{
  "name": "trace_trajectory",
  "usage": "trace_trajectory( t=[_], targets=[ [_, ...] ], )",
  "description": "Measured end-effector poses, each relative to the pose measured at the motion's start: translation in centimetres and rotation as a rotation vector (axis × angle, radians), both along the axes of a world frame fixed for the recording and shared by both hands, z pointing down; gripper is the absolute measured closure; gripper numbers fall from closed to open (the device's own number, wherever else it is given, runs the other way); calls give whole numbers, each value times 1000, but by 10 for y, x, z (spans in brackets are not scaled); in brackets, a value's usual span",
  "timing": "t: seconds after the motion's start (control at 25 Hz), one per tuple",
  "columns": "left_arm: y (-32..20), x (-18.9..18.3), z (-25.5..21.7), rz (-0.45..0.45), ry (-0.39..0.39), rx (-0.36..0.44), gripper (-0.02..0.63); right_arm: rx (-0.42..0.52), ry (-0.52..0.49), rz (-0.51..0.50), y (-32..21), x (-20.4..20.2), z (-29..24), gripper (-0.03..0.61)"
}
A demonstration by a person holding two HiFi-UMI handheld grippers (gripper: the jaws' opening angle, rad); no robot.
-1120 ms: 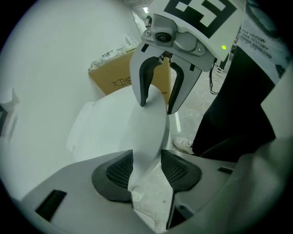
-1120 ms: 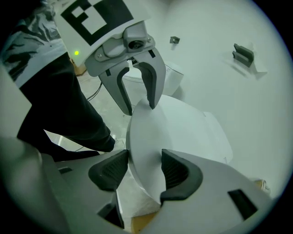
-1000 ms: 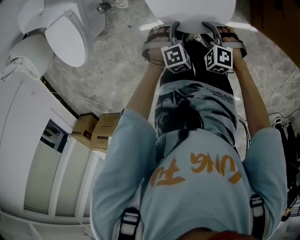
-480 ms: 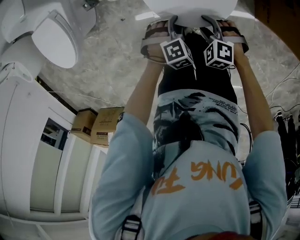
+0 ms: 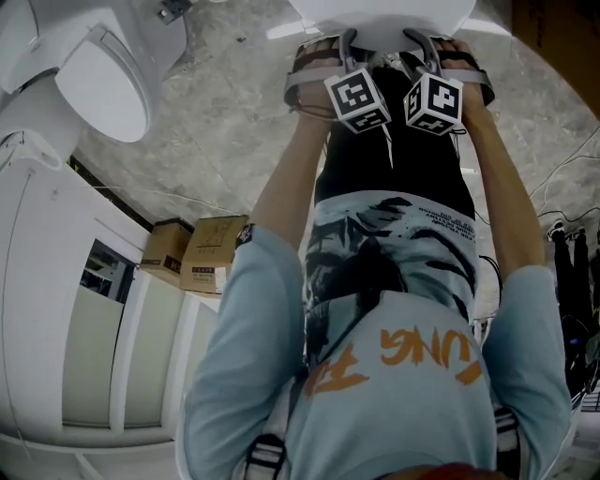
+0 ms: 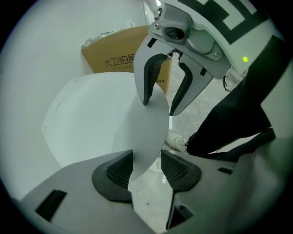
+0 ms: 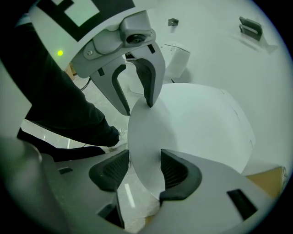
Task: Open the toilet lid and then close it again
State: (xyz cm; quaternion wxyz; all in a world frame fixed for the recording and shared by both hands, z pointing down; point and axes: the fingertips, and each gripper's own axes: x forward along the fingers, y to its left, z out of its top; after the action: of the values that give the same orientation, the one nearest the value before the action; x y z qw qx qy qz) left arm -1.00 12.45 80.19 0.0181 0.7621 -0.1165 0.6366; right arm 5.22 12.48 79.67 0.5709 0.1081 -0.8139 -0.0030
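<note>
Toilet lid [image 5: 380, 14] — rim pinched by left hand-held gripper [image 6: 146, 160] and right hand-held gripper [image 7: 144, 167].

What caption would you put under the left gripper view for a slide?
The left gripper and, beyond it, the right gripper clamp the toilet lid.

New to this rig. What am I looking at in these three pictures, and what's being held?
No robot here: a person holds a two-jaw gripper in each hand. The head view looks down from a camera on the person's head; the marker cubes are parts of the grippers. The two gripper views ride on the grippers and look along their jaws. The left gripper and the right gripper each clamp the rim of a white toilet lid. On the floor stand a second toilet and two cardboard boxes.
</note>
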Motion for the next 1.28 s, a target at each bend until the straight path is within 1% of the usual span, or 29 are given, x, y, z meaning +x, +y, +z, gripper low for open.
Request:
trace_trajectory(
  t=[0.2,0.28,0.32,0.36,0.4,0.48,0.52,0.6,0.72,0.8,0.88,0.96,1.04,1.16,1.28],
  targets=[
    [0,1,5,2,2,-6,407,-39,2,60,-1,-1,3,337],
    [3,0,4,-6,9,-30,414,-65,16,80,1,-2,3,342],
    [6,-1,1,-25,13,-58,428,-85,19,96,4,-2,0,356],
    [8,-1,-3,-55,20,-89,469,-108,12,129,6,-2,-5,386],
    [7,-2,-8,-90,30,-111,508,-136,-8,183,6,-1,-11,462],
    [-2,-2,-25,-157,58,-108,520,-188,-75,329,0,0,-28,500],
    [-9,-1,-37,-188,75,-89,531,-201,-113,400,-5,2,-39,520],
    [-21,2,-64,-264,126,-42,549,-206,-185,516,-13,7,-61,532],
    [-38,4,-114,-419,229,21,565,-202,-303,673,-24,15,-105,551],
    [-58,-2,-151,-521,307,66,571,-181,-409,765,-45,18,-142,565],
    [-93,-10,-192,-605,388,137,577,-132,-518,806,-75,20,-181,565],
    [-122,-18,-234,-662,460,215,585,-72,-606,829,-99,22,-217,565],
    [-144,-27,-266,-708,514,283,588,-13,-649,856,-117,23,-243,565],
    [-177,-40,-302,-765,559,368,588,60,-704,885,-145,21,-277,565],
    [-202,-40,-359,-836,667,441,588,127,-801,916,-169,26,-331,565]
  ],
)
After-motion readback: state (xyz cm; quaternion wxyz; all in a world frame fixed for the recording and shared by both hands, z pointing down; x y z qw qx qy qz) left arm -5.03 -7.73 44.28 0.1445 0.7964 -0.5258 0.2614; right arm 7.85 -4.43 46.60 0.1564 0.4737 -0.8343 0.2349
